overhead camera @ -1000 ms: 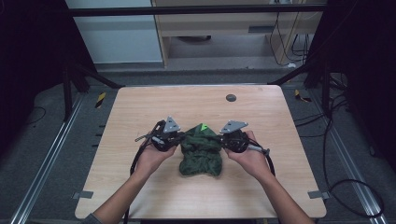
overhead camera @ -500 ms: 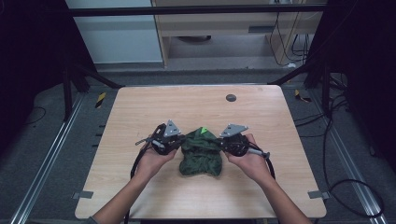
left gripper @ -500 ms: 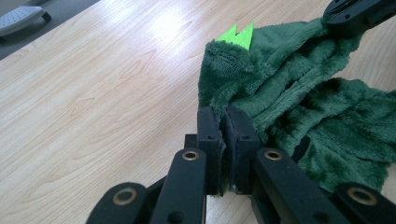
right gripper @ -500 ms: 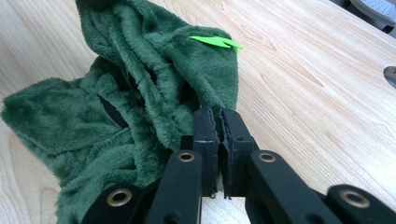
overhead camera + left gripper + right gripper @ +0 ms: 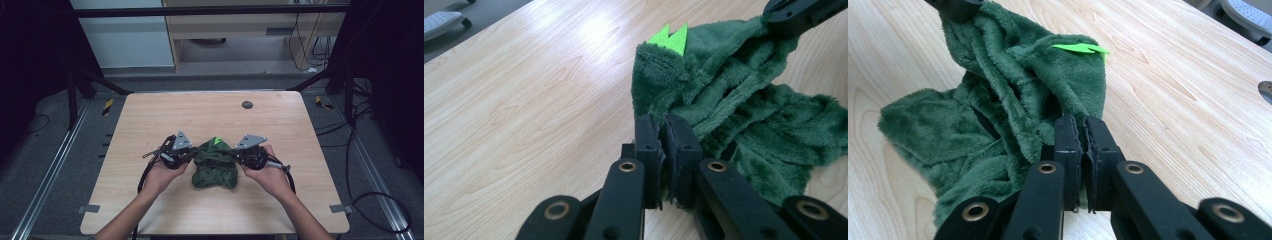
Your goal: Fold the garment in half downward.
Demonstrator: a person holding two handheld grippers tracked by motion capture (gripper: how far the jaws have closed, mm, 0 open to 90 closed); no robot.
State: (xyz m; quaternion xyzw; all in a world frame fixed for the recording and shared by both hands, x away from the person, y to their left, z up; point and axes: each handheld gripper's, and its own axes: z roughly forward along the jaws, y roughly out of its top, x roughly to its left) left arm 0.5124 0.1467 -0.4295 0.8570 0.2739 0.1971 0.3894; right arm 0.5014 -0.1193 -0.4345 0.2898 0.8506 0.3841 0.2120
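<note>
Green fleece garment lies near the tabletop's front edge, midway between its side edges, long axis front-to-back, bright tag pointing rearward. Left gripper and right gripper each clamp a thin fold at its upper corners.

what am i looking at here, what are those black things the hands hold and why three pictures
A person sits at a wooden table and holds a hand tool in each hand: a left gripper and a right gripper, each with two black fingers. One picture looks down from above the table; the other two come from cameras riding on each gripper. Both grippers are shut on the edges of a dark green fuzzy garment with a bright green tag. A small dark disc lies farther back.
</note>
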